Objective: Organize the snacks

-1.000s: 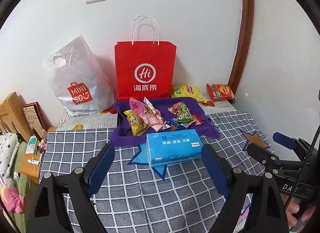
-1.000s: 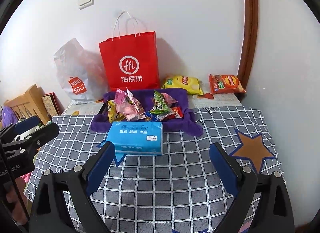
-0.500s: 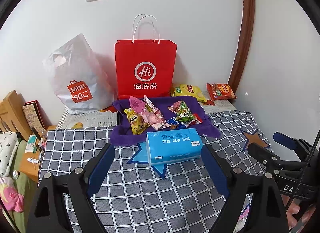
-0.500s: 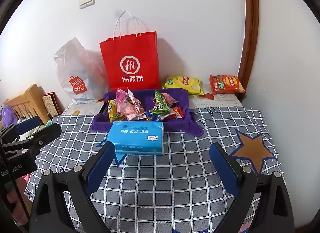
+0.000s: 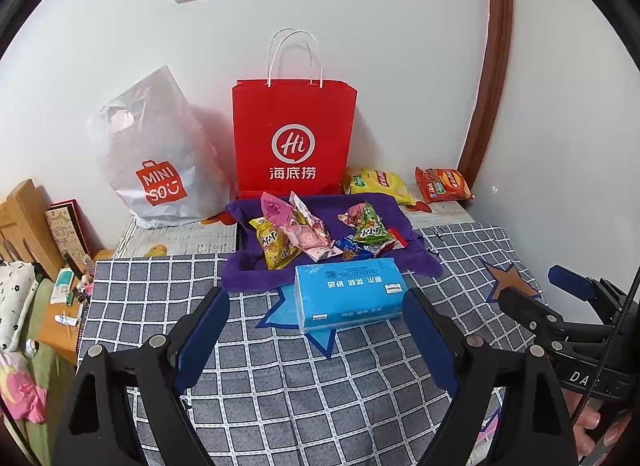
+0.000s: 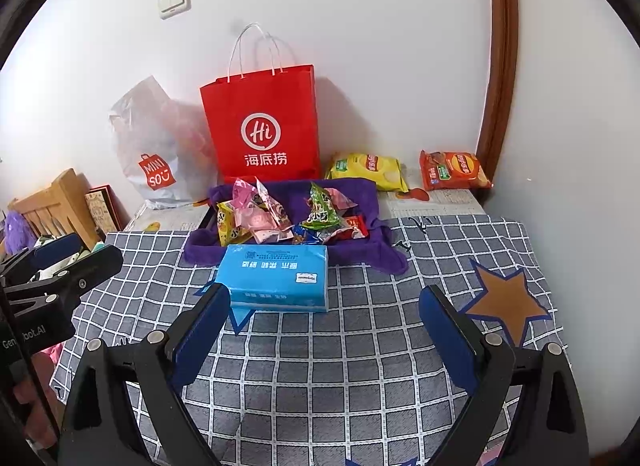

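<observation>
A: What holds the snacks?

B: A purple cloth-lined tray (image 5: 404,221) on the counter (image 5: 280,378), which wears a checked cloth. In it lie a yellow packet (image 5: 276,244), a pink packet (image 5: 304,231), a green packet (image 5: 370,227) and a few small wrappers, heaped loosely.

A: Anything outside the tray?

B: A yellow chip bag (image 6: 366,169) and an orange chip bag (image 6: 452,171) lie flat behind it near the wall, well apart from the heap. A blue tissue pack (image 5: 348,294) sits just in front of the tray, touching its near edge.

A: Other containers?

B: A red paper bag (image 5: 294,137) stands upright against the wall behind the tray; a grey plastic bag (image 5: 156,157) slumps beside it. I cannot tell what either holds.

A: And the tools?

B: The left tool (image 5: 316,330) is spread wide and empty, low over the counter with the tissue pack between its fingers' line. The right tool (image 6: 324,326) is spread wide too, holding nothing, over bare cloth to the right of the pack.
</observation>
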The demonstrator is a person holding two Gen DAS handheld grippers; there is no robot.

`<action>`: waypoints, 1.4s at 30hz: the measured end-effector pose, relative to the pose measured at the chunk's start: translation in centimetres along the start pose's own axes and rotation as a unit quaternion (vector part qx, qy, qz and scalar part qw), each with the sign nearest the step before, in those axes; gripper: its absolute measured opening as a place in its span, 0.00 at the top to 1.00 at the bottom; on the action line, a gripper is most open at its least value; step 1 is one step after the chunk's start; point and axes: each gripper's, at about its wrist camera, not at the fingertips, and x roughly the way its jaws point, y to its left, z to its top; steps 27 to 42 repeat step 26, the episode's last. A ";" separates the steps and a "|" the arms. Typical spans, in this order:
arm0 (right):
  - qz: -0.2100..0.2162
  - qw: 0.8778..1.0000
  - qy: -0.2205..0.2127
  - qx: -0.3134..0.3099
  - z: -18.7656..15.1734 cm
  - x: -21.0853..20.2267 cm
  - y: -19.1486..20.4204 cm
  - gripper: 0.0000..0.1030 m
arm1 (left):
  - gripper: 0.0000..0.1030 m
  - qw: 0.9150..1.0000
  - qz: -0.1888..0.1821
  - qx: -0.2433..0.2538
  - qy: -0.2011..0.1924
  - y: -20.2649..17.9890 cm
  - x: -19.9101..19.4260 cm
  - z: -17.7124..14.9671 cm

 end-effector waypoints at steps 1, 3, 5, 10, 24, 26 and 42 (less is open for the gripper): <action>-0.001 1.000 0.001 0.000 0.0 0.0 0.0 0.08 | 0.15 1.000 -0.001 0.000 0.000 0.0 0.0 0.0; 0.000 1.000 0.001 0.000 0.0 0.0 0.0 0.08 | 0.15 1.000 0.000 0.000 0.001 0.0 0.1 0.0; 0.000 1.000 0.000 0.001 0.0 0.0 0.0 0.08 | 0.15 1.000 0.001 -0.001 0.002 0.0 0.2 0.0; 0.000 1.000 0.000 0.001 0.0 0.0 0.0 0.08 | 0.15 1.000 0.001 -0.002 0.002 0.2 0.3 0.0; -0.002 1.000 0.005 -0.001 0.3 0.8 0.2 0.08 | 0.15 1.000 0.001 -0.009 0.009 0.6 1.0 0.1; 0.000 1.000 0.006 0.000 0.4 0.9 0.2 0.08 | 0.15 1.000 0.001 -0.008 0.005 0.6 1.1 0.2; 0.000 1.000 0.006 0.000 0.4 0.9 0.2 0.08 | 0.15 1.000 0.001 -0.008 0.005 0.6 1.1 0.2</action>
